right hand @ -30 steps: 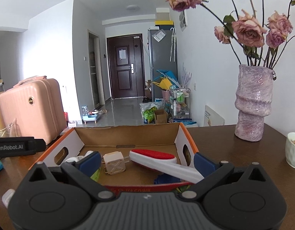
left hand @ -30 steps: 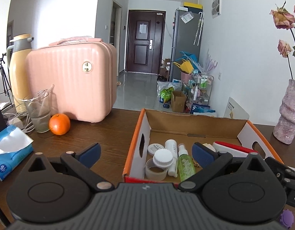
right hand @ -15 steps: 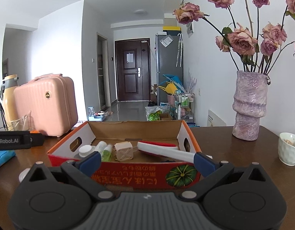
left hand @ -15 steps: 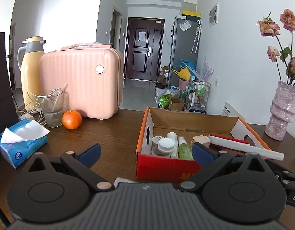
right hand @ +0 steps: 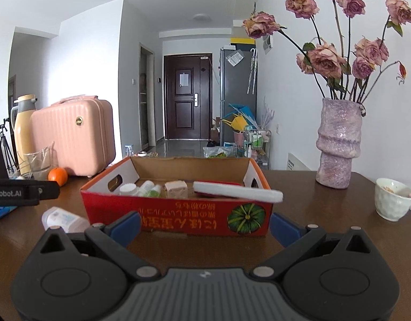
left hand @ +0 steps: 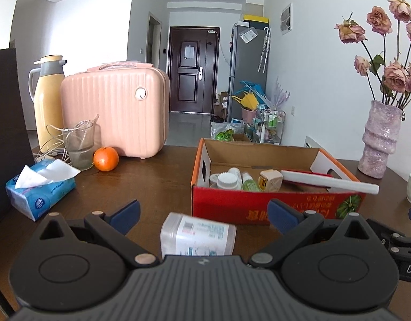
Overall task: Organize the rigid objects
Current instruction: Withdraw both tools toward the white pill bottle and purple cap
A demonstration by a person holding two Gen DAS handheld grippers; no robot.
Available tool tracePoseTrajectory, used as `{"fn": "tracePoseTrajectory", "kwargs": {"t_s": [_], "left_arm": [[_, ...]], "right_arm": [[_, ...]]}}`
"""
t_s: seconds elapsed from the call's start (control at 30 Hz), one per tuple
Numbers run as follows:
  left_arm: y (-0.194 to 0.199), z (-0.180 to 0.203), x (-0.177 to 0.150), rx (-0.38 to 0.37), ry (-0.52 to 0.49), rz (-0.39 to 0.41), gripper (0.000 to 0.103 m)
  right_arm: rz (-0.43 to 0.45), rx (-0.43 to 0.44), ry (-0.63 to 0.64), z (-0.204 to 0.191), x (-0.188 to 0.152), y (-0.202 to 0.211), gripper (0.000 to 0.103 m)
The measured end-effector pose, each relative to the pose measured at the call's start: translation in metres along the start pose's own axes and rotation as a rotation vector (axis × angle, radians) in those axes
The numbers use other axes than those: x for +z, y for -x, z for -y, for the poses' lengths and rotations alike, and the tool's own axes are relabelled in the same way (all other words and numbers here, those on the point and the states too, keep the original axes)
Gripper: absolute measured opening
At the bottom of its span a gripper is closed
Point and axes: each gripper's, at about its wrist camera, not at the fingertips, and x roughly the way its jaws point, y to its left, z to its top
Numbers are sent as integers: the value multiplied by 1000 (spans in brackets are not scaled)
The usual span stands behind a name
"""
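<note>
- One clear plastic container with a white printed label (left hand: 198, 237) lies on its side on the dark wooden tabletop (left hand: 152, 187), just in front of the box's near wall; its body is see-through with a rounded cap end and small print on the label.
- It sits between the two blue-padded fingers of the left hand-held gripper (left hand: 202, 212), whose jaws are spread wide and touch nothing.
- From the right wrist view the same container (right hand: 64, 218) shows at the lower left, beside the box's left corner.
- One red-and-orange cardboard box with a pumpkin picture on its front (left hand: 275, 208) stands on the tabletop, open at the top.
- Inside it: one white jar with a ribbed lid (left hand: 227, 183), one small green spray bottle (left hand: 249, 183), one beige cube-shaped block (left hand: 269, 180), and one long white-and-red flat tool (left hand: 328, 182) that pokes out over the right rim. More white bottles behind them, too crowded to count.
- The right hand-held gripper (right hand: 204, 226) is also wide open, empty, facing the box front.
- Further out, left side: one orange (left hand: 105, 158), one glass cup (left hand: 78, 144), one blue tissue pack (left hand: 41, 190), one pink ribbed hard case (left hand: 114, 112), one yellow thermos jug (left hand: 49, 99).
- Right side: one mottled purple vase of dried pink roses (right hand: 339, 144) and one white bowl (right hand: 392, 199).
</note>
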Motion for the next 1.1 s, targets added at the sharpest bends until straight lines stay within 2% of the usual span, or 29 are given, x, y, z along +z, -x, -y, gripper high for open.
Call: {"fn": "tracePoseTrajectory", "kwargs": {"t_s": [0.27, 0.57, 0.73, 0.97, 1.1], "left_arm": [[20, -2, -22, -21, -32, -18, 103], [21, -4, -39, -44, -66, -64, 103], [11, -6, -40, -50, -59, -78, 103], [-19, -6, -40, -16, -105, -88, 103], [-36, -5, -40, -23, -117, -103, 103]], "right_arm": [[-32, -17, -19, 8, -16, 10, 103], [-66, -44, -47, 20, -31, 17, 103], [-80, -47, -49, 20, -33, 14, 103], [-71, -74, -91, 27, -33, 12, 103], [-75, -92, -123, 34, -32, 8, 103]]}}
